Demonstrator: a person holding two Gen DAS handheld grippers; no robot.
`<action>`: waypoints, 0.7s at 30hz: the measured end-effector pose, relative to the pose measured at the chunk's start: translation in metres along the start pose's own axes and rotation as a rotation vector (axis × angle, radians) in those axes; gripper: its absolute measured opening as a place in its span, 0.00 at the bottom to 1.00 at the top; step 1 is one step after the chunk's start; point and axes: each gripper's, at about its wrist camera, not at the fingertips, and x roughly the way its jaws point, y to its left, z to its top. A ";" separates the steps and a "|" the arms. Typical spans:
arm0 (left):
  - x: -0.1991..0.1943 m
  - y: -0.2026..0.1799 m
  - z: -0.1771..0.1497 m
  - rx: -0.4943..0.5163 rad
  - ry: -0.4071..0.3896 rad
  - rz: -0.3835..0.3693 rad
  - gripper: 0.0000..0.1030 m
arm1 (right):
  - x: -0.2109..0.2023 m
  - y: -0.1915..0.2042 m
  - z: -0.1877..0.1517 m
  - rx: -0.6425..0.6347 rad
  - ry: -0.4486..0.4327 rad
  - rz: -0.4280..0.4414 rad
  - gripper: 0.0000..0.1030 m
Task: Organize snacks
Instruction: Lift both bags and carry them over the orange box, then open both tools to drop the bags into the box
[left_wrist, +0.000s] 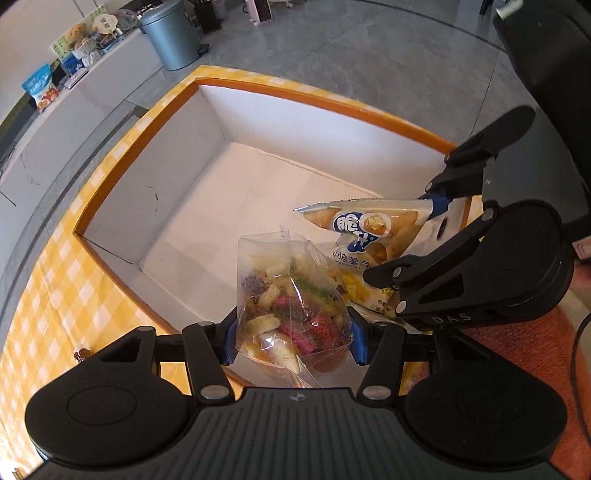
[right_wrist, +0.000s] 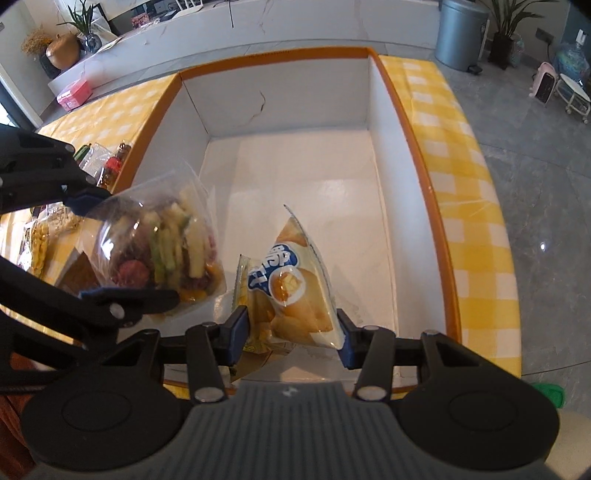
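Holding one snack each, both grippers hang over the near end of the box, which fills the middle of both views and sits on the yellow checked cloth. The left gripper pinches a clear bag of mixed dried pieces between its blue pads; the bag stands up from the jaws at lower centre of the left view. The right gripper is clamped on a chip bag with a blue logo, low in the centre of its own view. In the left view that same gripper comes in from the right edge, its bag just beside the clear one; I cannot tell whether they touch.

The box floor looks bare apart from what may be a small packet lying under the chip bag at the near wall, too hidden to name. More snacks lie on the cloth at the left of the right view.

The step in hand seems to be the drop into the box. Next, each gripper likely needs to lower its bag toward the floor, keep the two apart, then spread its jaws and lift clear. Lowering first should stop the light bags from tipping against the wall.
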 end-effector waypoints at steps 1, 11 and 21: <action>0.002 -0.002 0.000 0.009 0.005 0.007 0.61 | 0.002 0.001 0.000 -0.003 0.004 -0.001 0.46; 0.014 -0.004 -0.001 0.025 0.048 0.027 0.64 | 0.013 0.008 0.006 -0.024 0.027 -0.032 0.49; 0.004 -0.010 -0.009 0.078 0.024 0.050 0.75 | 0.007 0.017 0.004 -0.050 0.029 -0.070 0.59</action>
